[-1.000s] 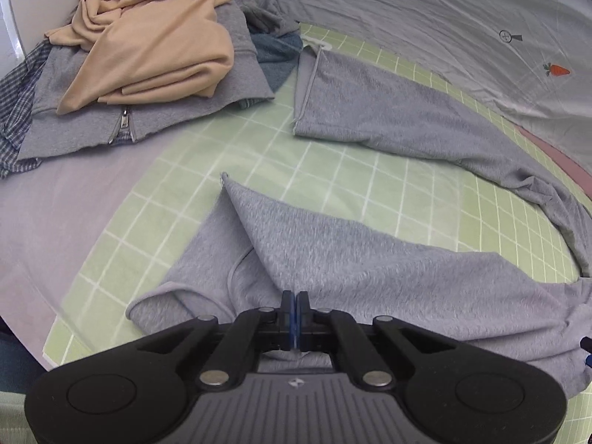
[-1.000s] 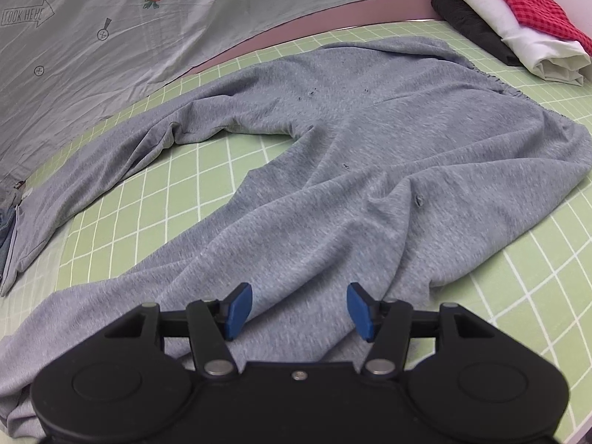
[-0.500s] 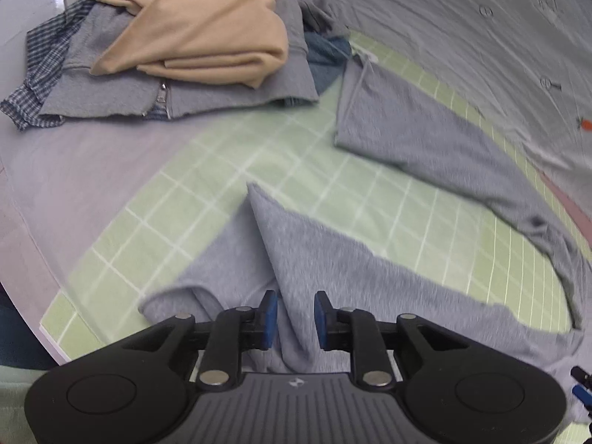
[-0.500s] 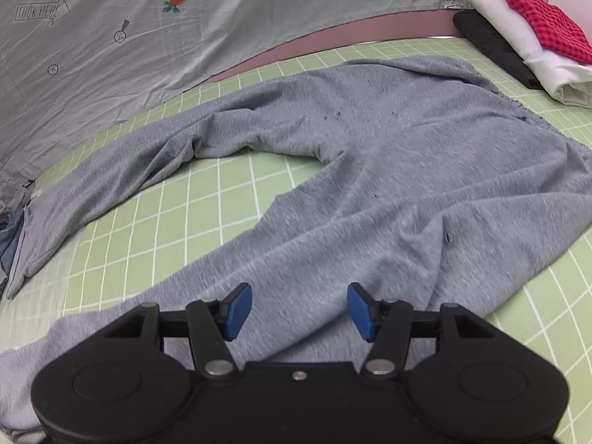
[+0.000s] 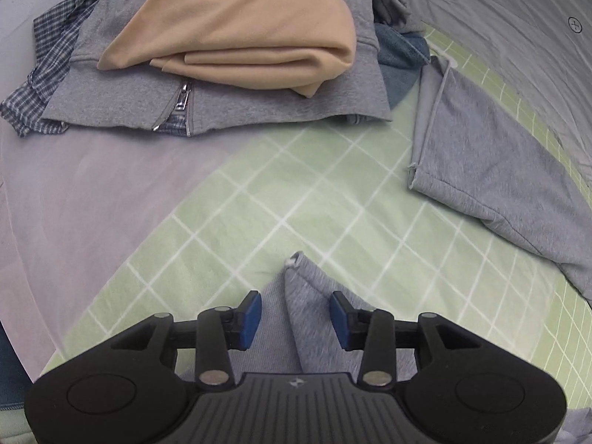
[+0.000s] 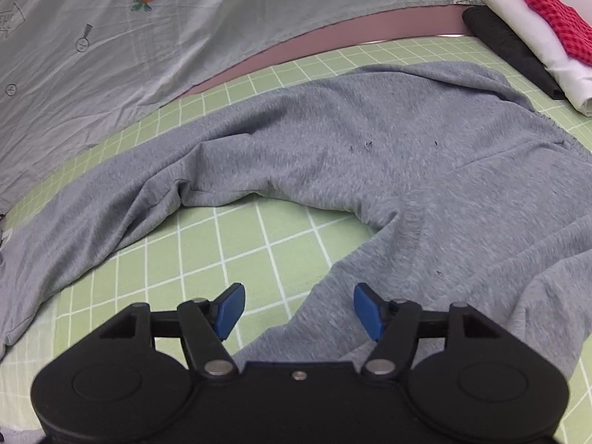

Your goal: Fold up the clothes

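A green grid mat (image 6: 236, 244) covers the work surface, with a pale printed sheet (image 6: 185, 26) along its far edge. Grey sweatpants (image 6: 425, 185) lie spread on the mat, waist towards the folded stack (image 6: 525, 33), legs running long towards the unfolded pile (image 5: 222, 55). The left gripper (image 5: 294, 319) gapes wide over a leg cuff, holding nothing. The right gripper (image 6: 299, 310) is equally spread, empty, above the nearer leg.

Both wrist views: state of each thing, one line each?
Left claw: open, straddling a raised fold of the near leg.
Right claw: open, empty.
Gray sweatpants: unfolded, legs spread apart on the green grid mat.
Tan top: loosely bunched on the pile.
Gray zip hoodie: partly unzipped.
White cloth: folded, stacked.
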Action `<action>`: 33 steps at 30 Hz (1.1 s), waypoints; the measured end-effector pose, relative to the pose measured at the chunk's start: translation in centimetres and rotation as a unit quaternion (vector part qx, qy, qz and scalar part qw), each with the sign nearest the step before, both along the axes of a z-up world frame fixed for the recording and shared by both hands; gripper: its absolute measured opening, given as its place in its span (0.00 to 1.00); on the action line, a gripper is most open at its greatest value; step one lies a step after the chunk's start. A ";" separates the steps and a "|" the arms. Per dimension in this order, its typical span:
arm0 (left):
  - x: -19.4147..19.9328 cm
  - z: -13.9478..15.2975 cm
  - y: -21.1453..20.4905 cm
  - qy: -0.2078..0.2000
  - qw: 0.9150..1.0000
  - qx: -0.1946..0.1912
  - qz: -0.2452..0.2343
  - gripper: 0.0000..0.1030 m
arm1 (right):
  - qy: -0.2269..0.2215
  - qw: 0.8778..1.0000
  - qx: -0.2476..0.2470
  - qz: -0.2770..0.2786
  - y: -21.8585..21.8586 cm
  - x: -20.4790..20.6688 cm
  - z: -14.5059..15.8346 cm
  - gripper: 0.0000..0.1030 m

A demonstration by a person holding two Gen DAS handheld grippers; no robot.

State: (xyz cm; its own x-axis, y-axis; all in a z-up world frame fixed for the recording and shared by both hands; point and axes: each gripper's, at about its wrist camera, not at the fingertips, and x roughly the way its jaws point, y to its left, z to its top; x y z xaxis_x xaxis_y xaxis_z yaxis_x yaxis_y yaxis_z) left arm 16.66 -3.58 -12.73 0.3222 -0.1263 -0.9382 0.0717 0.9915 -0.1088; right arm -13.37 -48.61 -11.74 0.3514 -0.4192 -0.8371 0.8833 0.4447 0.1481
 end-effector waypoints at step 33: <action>-2.4 16.2 0.4 -0.171 0.978 -0.114 0.021 0.02 | -0.137 0.981 -0.135 -0.011 1.9 -6.0 12.0 0.02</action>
State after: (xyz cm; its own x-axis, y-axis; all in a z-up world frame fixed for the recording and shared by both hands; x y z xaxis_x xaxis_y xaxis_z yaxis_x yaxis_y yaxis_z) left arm 14.31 -3.21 3.50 0.6217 -0.2988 -0.7240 0.1016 0.9473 -0.3038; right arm -19.36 -46.70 0.23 0.5356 -0.6232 -0.5699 0.8371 0.4808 0.2609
